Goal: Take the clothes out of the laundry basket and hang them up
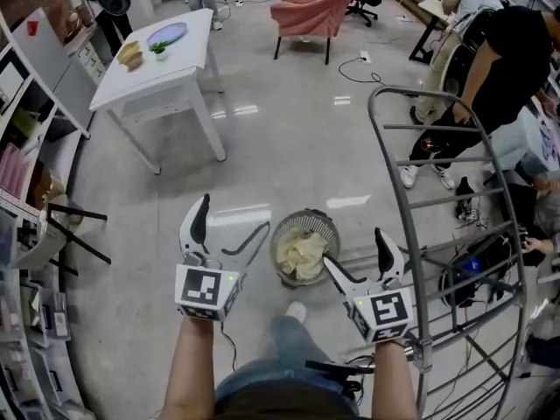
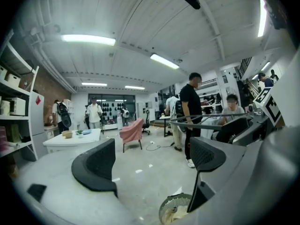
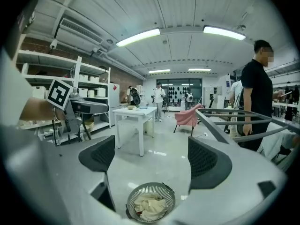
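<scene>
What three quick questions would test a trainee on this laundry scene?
1. True or false: the left tongs are shut on a garment.
2. Where do the clothes lie? A: on the white table. B: in the laundry basket. C: on the pink chair.
3. Fill in: the metal drying rack stands on the person's ___ side.
Key: 1 false, they are open and empty; 2 B; 3 right.

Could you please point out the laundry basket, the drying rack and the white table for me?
basket [image 1: 306,214], head view, its far rim
rack [image 1: 411,128], head view, an upper crossbar
table [image 1: 175,64], head view, bare tabletop
</scene>
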`<state>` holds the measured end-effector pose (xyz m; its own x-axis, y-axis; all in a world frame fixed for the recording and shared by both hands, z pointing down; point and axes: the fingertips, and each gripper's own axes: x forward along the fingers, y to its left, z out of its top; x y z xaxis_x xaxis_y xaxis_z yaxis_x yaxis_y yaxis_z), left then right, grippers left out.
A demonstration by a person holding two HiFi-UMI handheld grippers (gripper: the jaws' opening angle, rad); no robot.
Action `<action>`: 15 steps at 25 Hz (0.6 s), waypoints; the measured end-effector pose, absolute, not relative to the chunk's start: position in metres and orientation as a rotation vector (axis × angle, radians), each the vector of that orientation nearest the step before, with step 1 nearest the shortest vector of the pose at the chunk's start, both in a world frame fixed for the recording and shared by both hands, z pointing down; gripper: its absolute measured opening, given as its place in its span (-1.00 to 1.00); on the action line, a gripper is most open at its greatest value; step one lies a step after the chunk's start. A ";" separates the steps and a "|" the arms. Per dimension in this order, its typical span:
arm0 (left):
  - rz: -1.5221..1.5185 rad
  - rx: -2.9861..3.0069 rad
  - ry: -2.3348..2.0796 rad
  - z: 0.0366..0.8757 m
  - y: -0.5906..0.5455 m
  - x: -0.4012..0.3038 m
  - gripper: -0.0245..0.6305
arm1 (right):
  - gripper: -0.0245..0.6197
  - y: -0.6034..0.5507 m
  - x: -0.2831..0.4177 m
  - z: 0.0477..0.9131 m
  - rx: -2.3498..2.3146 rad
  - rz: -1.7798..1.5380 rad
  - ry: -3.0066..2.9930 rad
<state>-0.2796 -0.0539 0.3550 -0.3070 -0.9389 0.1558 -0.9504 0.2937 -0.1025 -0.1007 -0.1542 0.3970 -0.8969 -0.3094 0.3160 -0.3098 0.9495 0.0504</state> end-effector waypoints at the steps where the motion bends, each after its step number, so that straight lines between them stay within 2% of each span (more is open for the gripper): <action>1: 0.269 1.791 -2.471 0.361 -0.062 -0.285 0.60 | 0.54 -0.161 -0.105 0.405 0.441 0.016 -2.772; 15: 0.330 1.663 -2.335 0.497 -0.120 -0.325 0.60 | 0.49 -0.222 -0.132 0.551 0.427 0.197 -2.589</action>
